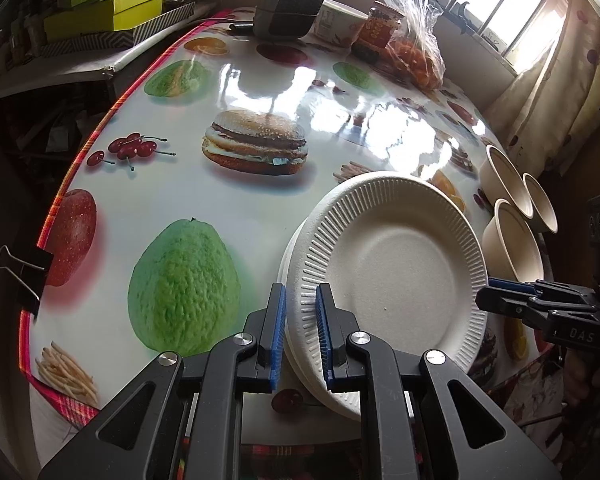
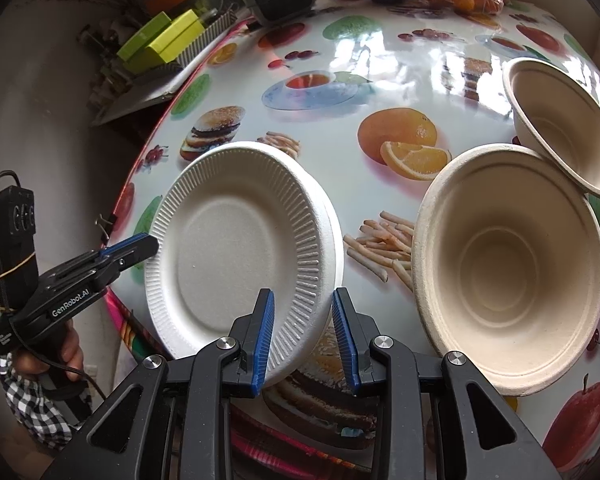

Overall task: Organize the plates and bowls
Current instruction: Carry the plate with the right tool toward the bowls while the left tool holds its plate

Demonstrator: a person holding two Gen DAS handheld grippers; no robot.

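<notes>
Glossy fruit-print desk (image 1: 220, 80). Left gripper (image 1: 302, 336) is clamped on the plate stack (image 1: 396, 264); right gripper (image 2: 304, 344) straddles the rim, not pinching. Bowls (image 2: 512, 264) sit beside the stack. Looks mid-stacking; next probably squaring them.

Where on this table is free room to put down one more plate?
Free: the glossy middle of the fruit-print tablecloth, between the white foam plates and the grey device. Crowded: the beige paper bowls and the plastic bag of oranges.
</notes>
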